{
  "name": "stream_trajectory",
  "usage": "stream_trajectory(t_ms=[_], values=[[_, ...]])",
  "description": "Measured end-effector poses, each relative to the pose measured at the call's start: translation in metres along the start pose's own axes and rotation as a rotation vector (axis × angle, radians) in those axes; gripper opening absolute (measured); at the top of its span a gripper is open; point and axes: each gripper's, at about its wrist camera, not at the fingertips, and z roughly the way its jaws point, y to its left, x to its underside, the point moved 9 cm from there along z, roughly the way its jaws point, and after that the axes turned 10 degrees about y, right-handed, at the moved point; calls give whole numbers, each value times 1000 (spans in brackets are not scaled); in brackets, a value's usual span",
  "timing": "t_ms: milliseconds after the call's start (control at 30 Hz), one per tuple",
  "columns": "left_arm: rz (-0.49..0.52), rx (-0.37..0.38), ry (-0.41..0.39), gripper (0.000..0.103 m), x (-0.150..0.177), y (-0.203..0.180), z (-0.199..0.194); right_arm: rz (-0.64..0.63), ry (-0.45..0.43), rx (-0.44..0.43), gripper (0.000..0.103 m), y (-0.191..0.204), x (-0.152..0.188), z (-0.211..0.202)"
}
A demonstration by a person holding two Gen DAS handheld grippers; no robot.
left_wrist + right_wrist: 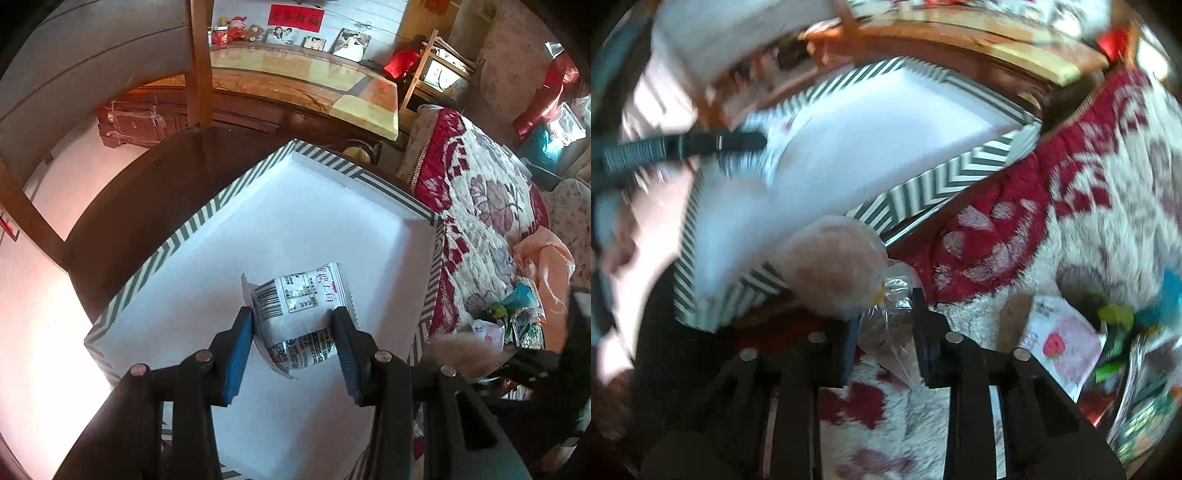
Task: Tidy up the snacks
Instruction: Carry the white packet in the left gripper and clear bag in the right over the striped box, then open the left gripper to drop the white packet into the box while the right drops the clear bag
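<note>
Left gripper: pads pressed on both sides of a white snack packet, barcode side up, held low over the white floor of the striped box. Whether the packet already touches the floor I cannot tell. Nothing else shows inside the box.

Right gripper: jaws closed on the clear wrapper of a round bun. The grip is on loose film at the wrapper's tail, not on the bun itself; the bun hangs forward, just outside the box's near striped wall. The right wrist view is blurred, so contact between bun and wall is uncertain.

Surroundings: the box sits on a dark wooden chair seat, hard against a bed with a red floral blanket. More snack packets lie in a heap on the blanket to the right.

Risks, as judged:
- Thin film could slide through the right pads; the bun would drop on the blanket or catch the box wall.
- The bun could nudge the box, which looks light, and shift it on the chair.
- Both grippers converge on one box; they could collide above it.
- The left packet is bulged by the squeeze; contents could crush.
</note>
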Motion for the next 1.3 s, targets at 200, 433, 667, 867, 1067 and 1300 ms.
stream_trajectory(t_ms=[200, 433, 667, 867, 1067, 1300], values=[[1, -4, -9, 46, -3, -1, 0, -17, -61, -13, 23, 6, -14, -35], [6, -28, -21, 46, -9, 1, -1, -24, -98, -63, 23, 25, -46, -47], [-13, -41, -7, 46, -13, 11, 9, -22, -95, -137, 14, 43, -85, -35], [-30, -58, 10, 46, -11, 19, 16, -7, -94, -133, 15, 48, -98, -23], [-71, -99, 20, 67, -8, 32, 21, 32, -116, -82, 40, 29, -77, -41], [-106, -88, 10, 85, -3, 40, 16, 7, -41, -52, 40, 26, -51, -23]])
